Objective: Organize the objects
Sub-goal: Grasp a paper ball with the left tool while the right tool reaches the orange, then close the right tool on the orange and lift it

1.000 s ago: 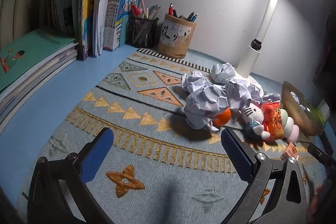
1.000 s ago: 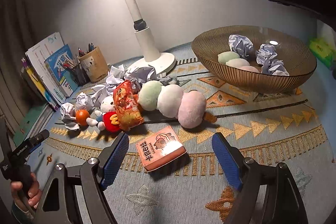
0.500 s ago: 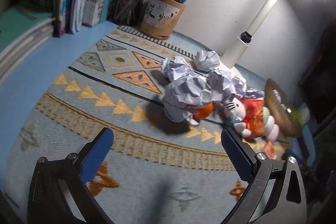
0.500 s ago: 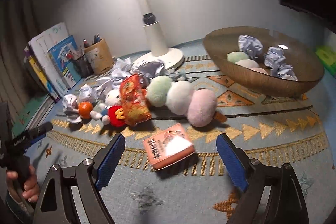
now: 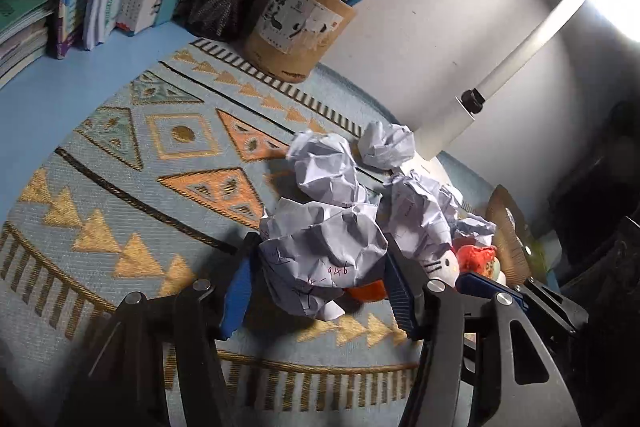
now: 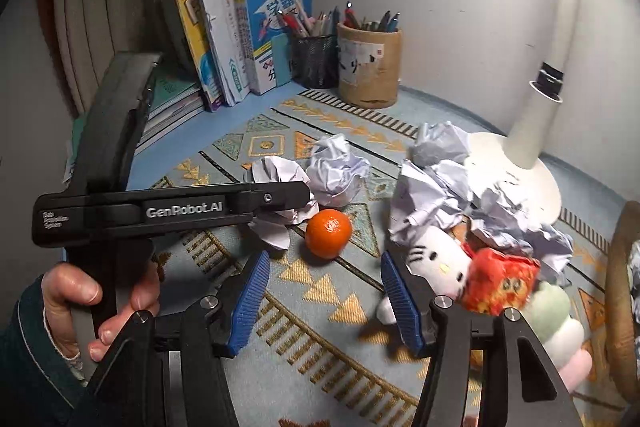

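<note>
Pale blue woven mat (image 5: 120,163) patterned with gold and orange triangles; white crumpled paper balls (image 5: 320,251); an orange tangerine (image 6: 329,233); blue ribbed gripper pads (image 6: 251,301); light blue tabletop (image 5: 60,95).

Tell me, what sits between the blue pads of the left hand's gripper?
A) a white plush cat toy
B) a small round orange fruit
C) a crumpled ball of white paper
C: in the left wrist view the crumpled ball of white paper fills the left gripper, both pads against it.

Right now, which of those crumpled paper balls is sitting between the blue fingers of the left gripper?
The big paper ball with red handwriting, nearest the camera and partly hiding the orange. It sits between the left gripper's fingers; the other paper wads lie farther back toward the lamp.
</note>
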Tool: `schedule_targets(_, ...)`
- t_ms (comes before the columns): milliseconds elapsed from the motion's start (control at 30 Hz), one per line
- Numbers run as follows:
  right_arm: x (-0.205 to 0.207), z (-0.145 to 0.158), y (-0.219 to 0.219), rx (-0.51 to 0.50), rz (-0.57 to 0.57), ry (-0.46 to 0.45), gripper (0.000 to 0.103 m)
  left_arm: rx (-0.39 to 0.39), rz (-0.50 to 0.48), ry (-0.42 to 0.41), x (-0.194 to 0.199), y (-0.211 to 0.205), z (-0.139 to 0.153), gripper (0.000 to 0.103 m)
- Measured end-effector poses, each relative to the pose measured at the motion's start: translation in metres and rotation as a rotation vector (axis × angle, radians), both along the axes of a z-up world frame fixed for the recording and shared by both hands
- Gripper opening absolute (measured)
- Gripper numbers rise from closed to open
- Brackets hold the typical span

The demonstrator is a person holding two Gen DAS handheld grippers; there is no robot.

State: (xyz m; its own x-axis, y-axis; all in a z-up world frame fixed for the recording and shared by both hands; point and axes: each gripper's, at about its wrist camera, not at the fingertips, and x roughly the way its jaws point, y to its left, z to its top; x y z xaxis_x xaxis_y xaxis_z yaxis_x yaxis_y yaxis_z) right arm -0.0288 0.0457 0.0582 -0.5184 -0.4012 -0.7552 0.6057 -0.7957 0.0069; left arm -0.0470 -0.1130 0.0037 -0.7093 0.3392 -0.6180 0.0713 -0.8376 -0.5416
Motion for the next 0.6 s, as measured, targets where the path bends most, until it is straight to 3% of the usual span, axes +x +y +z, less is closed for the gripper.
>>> schedule_targets(67,-0.014,-0.012,-0.009,0.028,-0.009,-0.016,0.052,0.042,0.016,0.031,0.004,-0.006,0.0,0.056)
schedule_targets(233,-0.04,-0.029,-0.019,-0.011,-0.025,-0.069,0.051,0.013,0.035,0.059,0.005,-0.005,0.006,0.056)
schedule_targets(267,-0.043,-0.032,-0.021,-0.019,-0.022,-0.081,0.046,0.011,0.03,0.061,0.005,-0.005,0.006,0.056)
schedule_targets(300,-0.044,-0.035,-0.024,-0.01,-0.03,-0.082,0.035,0.01,0.028,0.06,0.005,-0.005,0.006,0.056)
schedule_targets(333,-0.043,-0.037,-0.025,-0.006,-0.034,-0.079,0.034,0.009,0.03,0.061,0.005,-0.006,0.006,0.056)
schedule_targets(467,-0.033,-0.032,-0.016,-0.039,-0.056,-0.071,0.033,0.025,0.034,0.062,0.005,-0.01,0.005,0.056)
schedule_targets(600,0.006,-0.002,0.022,-0.136,-0.1,-0.028,0.033,0.008,0.035,0.066,0.005,-0.006,0.007,0.056)
